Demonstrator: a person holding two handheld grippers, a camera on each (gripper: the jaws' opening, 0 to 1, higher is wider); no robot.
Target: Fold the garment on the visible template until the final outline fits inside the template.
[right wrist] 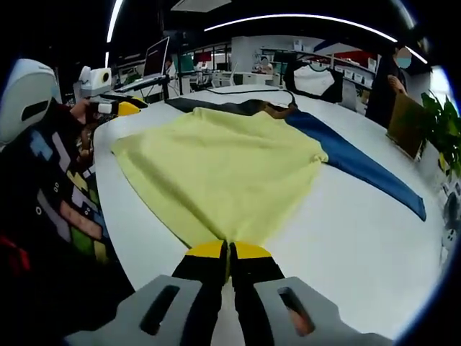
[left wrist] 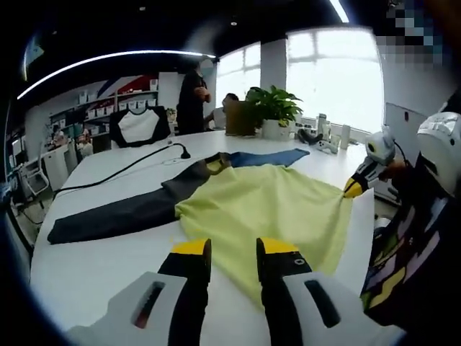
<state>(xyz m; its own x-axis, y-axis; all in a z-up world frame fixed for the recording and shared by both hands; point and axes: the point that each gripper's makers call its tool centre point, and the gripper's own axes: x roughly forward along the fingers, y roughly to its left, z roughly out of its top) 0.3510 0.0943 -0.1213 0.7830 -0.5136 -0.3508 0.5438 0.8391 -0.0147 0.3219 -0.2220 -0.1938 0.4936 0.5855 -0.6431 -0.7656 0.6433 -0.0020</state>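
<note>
Right jaws pinch the garment, left jaws apart above it

The yellow garment (right wrist: 223, 169) lies spread on the white worktop (right wrist: 360, 238), with a dark sleeve (left wrist: 122, 216) and a blue sleeve (right wrist: 367, 169) trailing out on either side. The right gripper (right wrist: 229, 250) has its jaws closed on the cloth's near edge. The left gripper (left wrist: 234, 246) hovers over the opposite edge, jaws narrowly apart and holding nothing. No template outline is clear to me (it may sit under the cloth). The risk: pulling with one side pinched could drag the whole garment across the smooth worktop, or bunch it, since the left side is unheld. The cable (left wrist: 122, 169) beyond could also snag the dark sleeve
</note>
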